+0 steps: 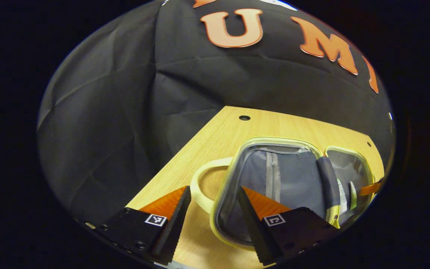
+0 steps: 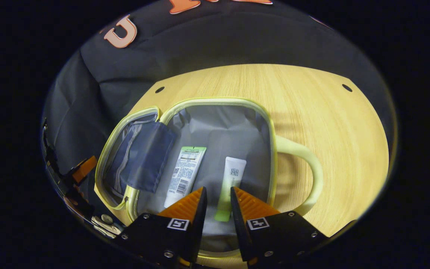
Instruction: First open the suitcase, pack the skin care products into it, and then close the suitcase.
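**Suitcase open, two tubes inside: what the closing calls for**

The suitcase [image 2: 215, 104] lies open and flat on the wooden surface [image 2: 312, 112], both halves facing up. In the right gripper view, two skin care products rest in the half with the handle: a white tube with a green end [image 2: 185, 175] and, just beside it, a slimmer tube with a pale green cap [image 2: 230, 186]. They lie apart, not touching.

The right gripper [image 2: 218, 205] hovers over the slimmer tube with its jaws released; a narrow gap stands between them and they grasp nothing. The left gripper [image 1: 215, 209] is also released, jaws wide, poised over the rim of the other half near the second handle [image 1: 200, 186].

The tubes look light, soft and smooth (probably plastic), so they may slide when the case tips; a squeeze across the middle of the body seems safest. The suitcase looks stiff at its pale yellow rim and soft at the grey lining [image 1: 286, 175]. I judge the packing is nearly done. For closing, the firm rim or the handle [image 2: 308, 179] is the better hold, not the lining or the loose dark flap [image 2: 147, 149], which would fold under the fingers.
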Demonstrator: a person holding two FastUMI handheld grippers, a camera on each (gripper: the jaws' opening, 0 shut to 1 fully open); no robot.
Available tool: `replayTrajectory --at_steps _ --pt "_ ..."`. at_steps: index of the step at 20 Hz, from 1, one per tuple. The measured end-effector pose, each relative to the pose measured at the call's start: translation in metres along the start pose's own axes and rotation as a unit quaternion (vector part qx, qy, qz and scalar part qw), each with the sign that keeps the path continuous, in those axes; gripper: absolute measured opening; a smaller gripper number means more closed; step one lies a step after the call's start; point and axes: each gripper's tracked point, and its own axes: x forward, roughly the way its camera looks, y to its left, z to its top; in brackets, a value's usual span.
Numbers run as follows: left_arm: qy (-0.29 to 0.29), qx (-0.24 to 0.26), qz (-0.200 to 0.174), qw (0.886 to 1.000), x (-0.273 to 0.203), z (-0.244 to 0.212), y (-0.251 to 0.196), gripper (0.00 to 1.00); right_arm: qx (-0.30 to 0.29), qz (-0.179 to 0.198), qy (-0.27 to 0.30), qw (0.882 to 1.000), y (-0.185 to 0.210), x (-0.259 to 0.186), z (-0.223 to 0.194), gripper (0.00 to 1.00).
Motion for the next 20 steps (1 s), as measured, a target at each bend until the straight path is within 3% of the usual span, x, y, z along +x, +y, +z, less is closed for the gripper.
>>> replayTrajectory --at_steps 1,3,5,8,14,17,18,20 --pt "0.001 -0.003 0.002 1.0 0.008 0.002 0.01 0.79 -0.004 -0.01 -0.016 1.0 -0.004 -0.006 0.006 0.45" --pt "0.009 -0.013 -0.001 1.0 0.023 0.005 0.023 0.79 -0.009 -0.029 -0.044 0.999 -0.014 -0.024 0.016 0.62" --pt "0.016 -0.027 -0.007 1.0 0.033 0.008 0.031 0.81 -0.013 -0.053 -0.073 0.996 -0.027 -0.041 0.027 0.69" --pt "0.038 -0.071 -0.038 0.996 0.049 0.006 0.032 0.82 -0.006 -0.082 -0.11 0.99 -0.043 -0.067 0.043 0.71" --pt "0.097 -0.084 -0.073 0.989 0.087 -0.016 0.035 0.83 0.011 -0.121 -0.185 0.975 -0.071 -0.124 0.079 0.72" --pt "0.14 -0.071 -0.089 0.984 0.094 -0.031 0.026 0.47 -0.01 -0.162 -0.231 0.959 -0.09 -0.161 0.098 0.76" --pt "0.135 -0.072 -0.104 0.983 0.098 -0.027 0.022 0.59 -0.02 -0.182 -0.248 0.951 -0.098 -0.176 0.105 0.76" --pt "0.14 -0.058 -0.105 0.983 0.103 -0.027 0.021 0.23 -0.038 -0.218 -0.277 0.935 -0.112 -0.207 0.117 0.77"
